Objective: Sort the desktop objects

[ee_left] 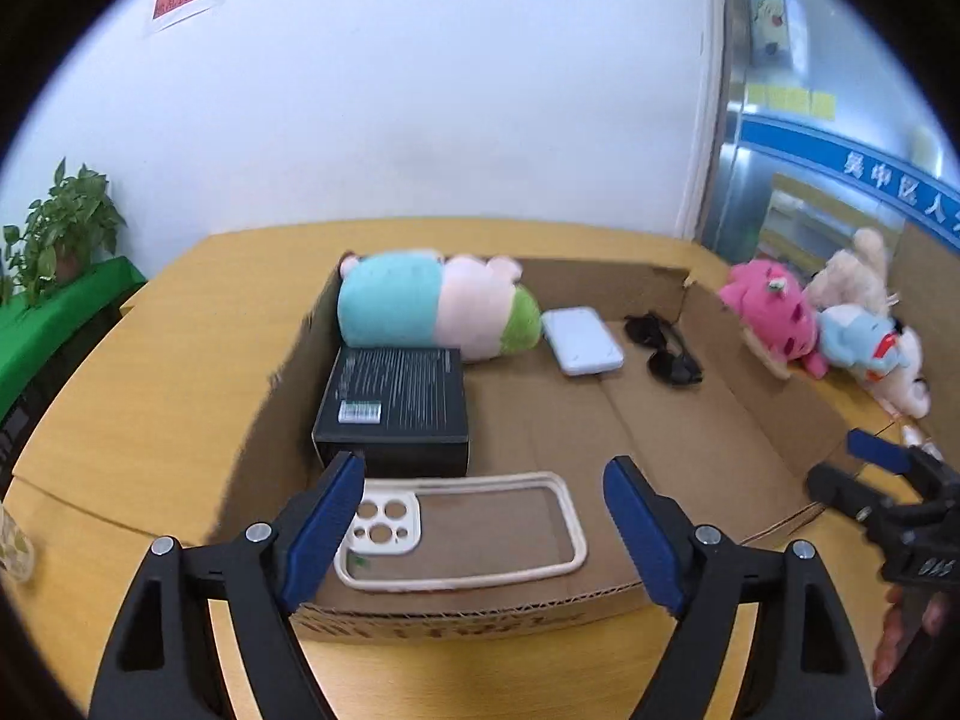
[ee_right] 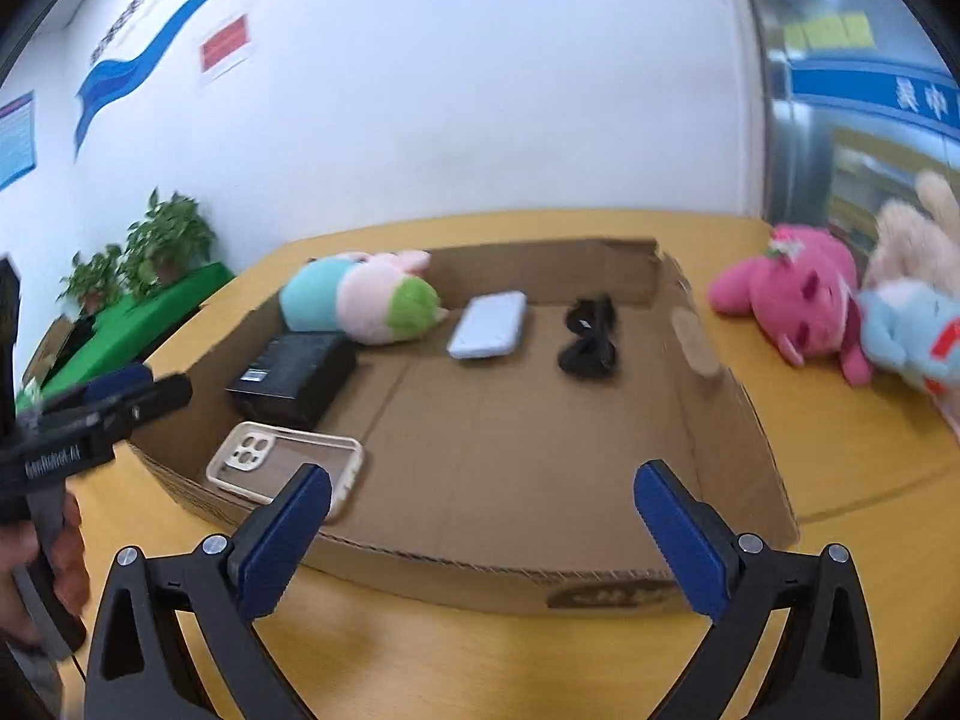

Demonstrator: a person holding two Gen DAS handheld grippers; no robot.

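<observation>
A shallow cardboard box (ee_left: pixel 720 438) (ee_right: pixel 708 420) sits on the yellow table. Inside lie a cream phone case (ee_left: pixel 462 531) (ee_right: pixel 282 462), a black box (ee_left: pixel 393 405) (ee_right: pixel 294 369), a pastel plush (ee_left: pixel 432 309) (ee_right: pixel 360 297), a white power bank (ee_left: pixel 582 339) (ee_right: pixel 489 324) and black sunglasses (ee_left: pixel 660 348) (ee_right: pixel 591 339). My left gripper (ee_left: pixel 486 531) is open and empty over the phone case at the box's near edge. My right gripper (ee_right: pixel 483 531) is open and empty above the box's near wall. Each gripper shows at the edge of the other's view.
A pink plush (ee_left: pixel 774 315) (ee_right: pixel 798 300), a blue plush (ee_left: pixel 858 342) (ee_right: pixel 912 330) and a beige plush (ee_left: pixel 852 273) (ee_right: pixel 918 228) lie on the table right of the box. Potted plants (ee_left: pixel 66 222) (ee_right: pixel 162 240) stand at the far left.
</observation>
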